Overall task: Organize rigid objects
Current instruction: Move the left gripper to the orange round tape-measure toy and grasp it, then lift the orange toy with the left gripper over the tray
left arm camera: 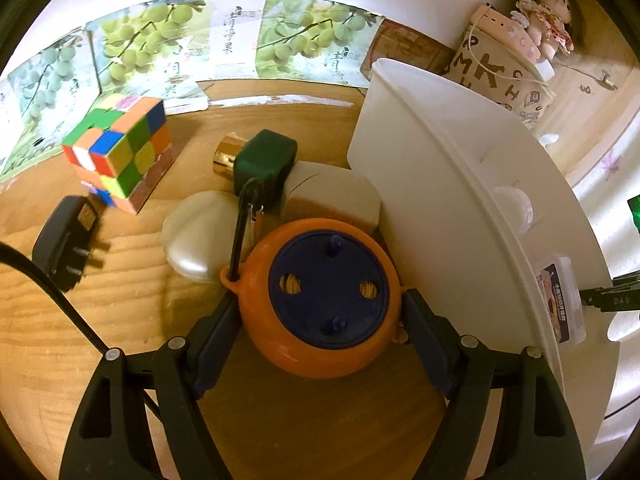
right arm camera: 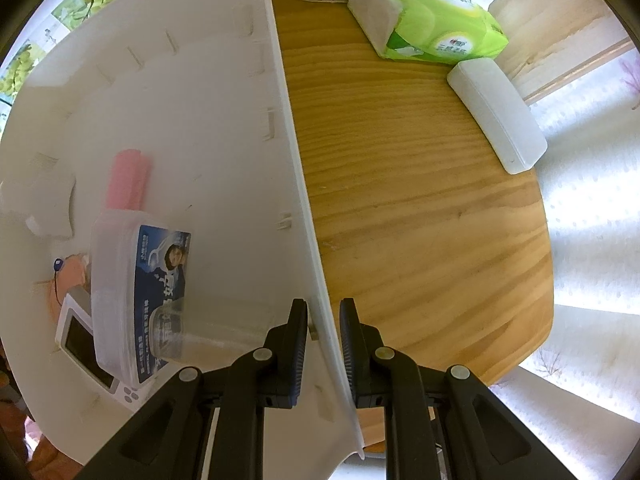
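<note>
Lying across the wooden tabletop [left arm camera: 120,280], a white bin [right arm camera: 200,120] holds a floss box [right arm camera: 140,300]; right gripper [right arm camera: 324,344] clasps its wall, left gripper [left arm camera: 320,320] clasps the orange case [left arm camera: 320,304] beside it.

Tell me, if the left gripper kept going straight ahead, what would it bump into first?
The left gripper already has the orange round case between its fingers, so that comes first. Pushed on together, they would probably meet the beige box just behind, though depth is hard to judge in this fisheye view.
</note>
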Available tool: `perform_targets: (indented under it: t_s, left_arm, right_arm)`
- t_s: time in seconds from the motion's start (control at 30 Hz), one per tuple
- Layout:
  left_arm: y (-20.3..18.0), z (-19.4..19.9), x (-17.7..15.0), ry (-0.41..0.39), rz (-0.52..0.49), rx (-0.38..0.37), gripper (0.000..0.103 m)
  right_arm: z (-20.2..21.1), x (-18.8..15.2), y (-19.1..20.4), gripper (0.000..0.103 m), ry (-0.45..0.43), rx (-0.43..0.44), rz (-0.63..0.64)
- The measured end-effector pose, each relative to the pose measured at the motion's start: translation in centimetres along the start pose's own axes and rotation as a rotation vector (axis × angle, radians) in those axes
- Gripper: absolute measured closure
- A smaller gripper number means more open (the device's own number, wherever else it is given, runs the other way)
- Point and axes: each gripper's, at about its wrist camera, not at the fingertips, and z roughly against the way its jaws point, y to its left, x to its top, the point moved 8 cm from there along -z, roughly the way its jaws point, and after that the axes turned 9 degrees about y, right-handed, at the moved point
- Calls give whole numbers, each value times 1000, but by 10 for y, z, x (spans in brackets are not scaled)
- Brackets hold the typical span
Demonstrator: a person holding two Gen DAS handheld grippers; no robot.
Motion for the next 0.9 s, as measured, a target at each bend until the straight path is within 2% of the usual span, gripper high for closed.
perform_targets:
  t_s: [0.23,0.5,0.9]
  left_arm:
    - [-1,27,-1,-62,32,25,21]
    - [-5,77,3,-165,96,71,21]
    - [-37,143,6,-301,136,125,21]
  right_arm:
    - [0,0,0,86,-2,18,10]
    - [-2,-2,-1,87,3,58,66]
    - [-5,-2,2,92,14,80,181]
